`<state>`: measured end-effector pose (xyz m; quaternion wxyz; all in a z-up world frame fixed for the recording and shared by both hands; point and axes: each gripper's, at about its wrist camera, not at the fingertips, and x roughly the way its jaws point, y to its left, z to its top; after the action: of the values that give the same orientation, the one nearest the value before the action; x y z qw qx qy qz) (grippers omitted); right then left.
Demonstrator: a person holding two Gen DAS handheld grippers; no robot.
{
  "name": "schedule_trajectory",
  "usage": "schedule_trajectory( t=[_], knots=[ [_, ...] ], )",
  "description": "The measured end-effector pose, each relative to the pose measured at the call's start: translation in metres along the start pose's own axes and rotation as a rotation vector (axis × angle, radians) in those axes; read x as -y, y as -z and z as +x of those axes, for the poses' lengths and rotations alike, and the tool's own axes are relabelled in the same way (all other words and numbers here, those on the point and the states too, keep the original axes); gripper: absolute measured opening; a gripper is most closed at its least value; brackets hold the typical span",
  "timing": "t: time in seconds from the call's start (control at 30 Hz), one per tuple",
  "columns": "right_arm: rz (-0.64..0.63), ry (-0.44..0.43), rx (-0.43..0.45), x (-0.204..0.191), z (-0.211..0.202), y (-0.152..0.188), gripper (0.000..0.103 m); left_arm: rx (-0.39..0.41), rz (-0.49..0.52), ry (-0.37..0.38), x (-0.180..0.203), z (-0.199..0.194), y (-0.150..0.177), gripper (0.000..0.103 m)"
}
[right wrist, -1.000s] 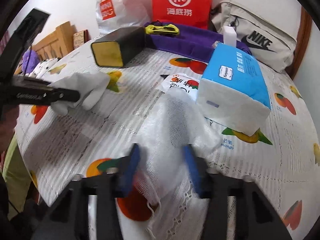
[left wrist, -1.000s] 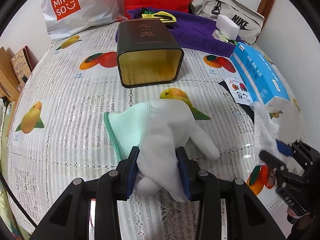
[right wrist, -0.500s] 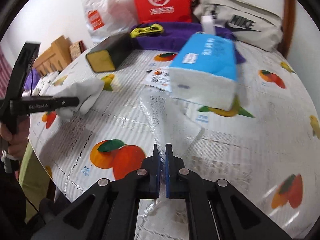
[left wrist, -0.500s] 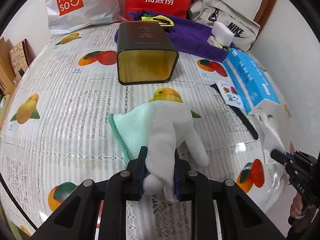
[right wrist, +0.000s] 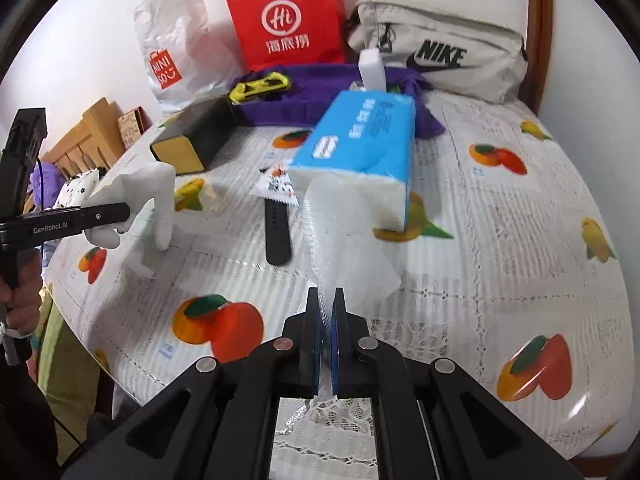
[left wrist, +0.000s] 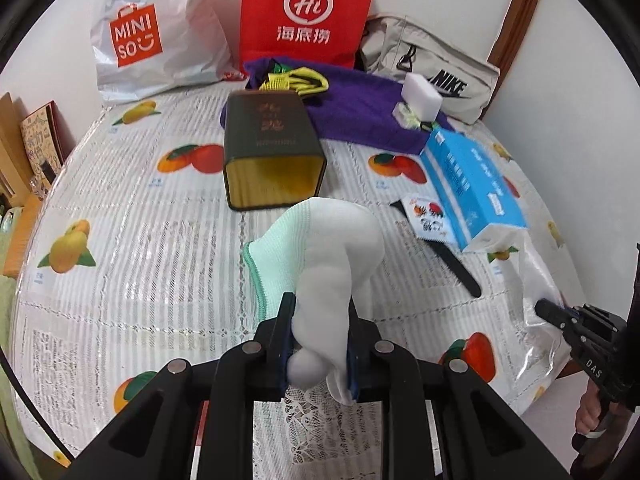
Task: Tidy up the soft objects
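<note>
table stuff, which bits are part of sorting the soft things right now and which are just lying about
In the job:
- white glove, clamped in left gripper
- clear plastic bag, pinched in right gripper
- open dark tin, a likely container

Lying about:
- blue tissue pack
- black watch strap
- red paper bag
- Nike bag

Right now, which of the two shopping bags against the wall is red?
The Hi bag, standing between the white Miniso bag and the beige Nike pouch; it alone is red.

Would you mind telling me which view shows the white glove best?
The left wrist view: the glove fills the centre, clamped in the left gripper, its green cuff plain. The right wrist view shows the glove small at the left edge, fingers hanging.
</note>
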<state>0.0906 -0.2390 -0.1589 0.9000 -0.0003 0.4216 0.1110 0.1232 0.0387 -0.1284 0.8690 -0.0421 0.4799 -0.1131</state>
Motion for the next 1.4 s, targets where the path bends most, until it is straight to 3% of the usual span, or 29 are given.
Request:
schedule_trajectory(
  t=[0.37,0.6,1.4],
  knots=[
    [-0.045,-0.024,0.050,-0.017,-0.028,-0.020,0.004,0.067,-0.005,0.013,-0.002,-0.031,-0.021,0.020],
    [-0.067,-0.022,0.100,-0.019,-0.034,-0.054,0.004,0.096,-0.004,0.020,-0.002,-0.040,-0.048,0.020],
    [-0.091,-0.042,0.177,-0.007,0.022,-0.193,0.004,0.100,0.018,-0.007,0.000,0.004,-0.170,0.020]
  ],
)
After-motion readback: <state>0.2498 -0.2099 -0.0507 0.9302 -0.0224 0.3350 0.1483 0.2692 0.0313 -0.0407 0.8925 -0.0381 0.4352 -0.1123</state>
